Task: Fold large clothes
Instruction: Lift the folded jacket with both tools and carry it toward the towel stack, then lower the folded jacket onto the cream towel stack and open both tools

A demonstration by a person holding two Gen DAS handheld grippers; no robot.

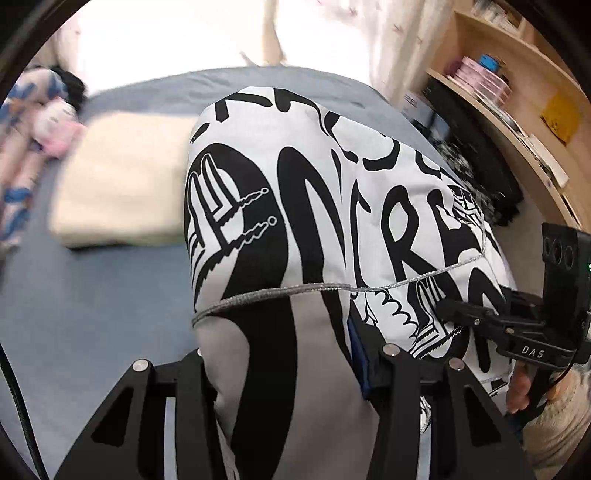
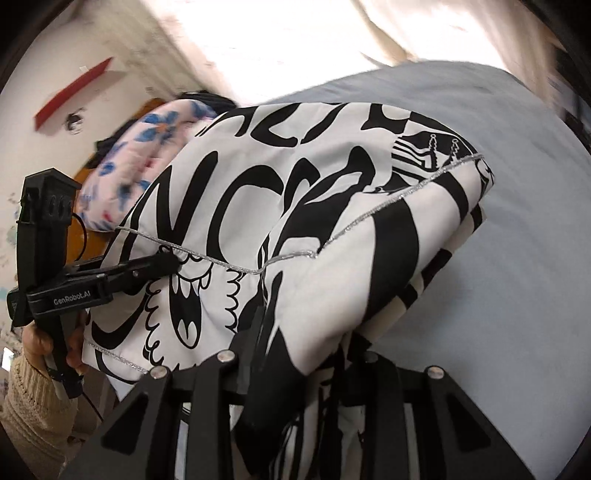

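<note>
Left wrist view: left gripper (image 1: 291, 369) clamped on the black-and-white graffiti-print garment (image 1: 314, 192); right gripper (image 1: 443, 308) pinches its silver-piped edge alongside. Right wrist view agrees, right gripper (image 2: 295, 365) clenched on a fabric bunch. Garment is draped over the blue-grey bed (image 1: 92, 288), beside a folded cream blanket (image 1: 122, 184) and floral bedding (image 2: 144, 147).

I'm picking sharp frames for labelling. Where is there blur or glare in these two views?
Left wrist view: the black-and-white garment is sharp, but the cream folded blanket and shelf are motion-smeared, and the window is blown out. Right wrist view: the floral bedding and blue sheet are blurred, the top overexposed. Both show fisheye bending at the rims.
</note>
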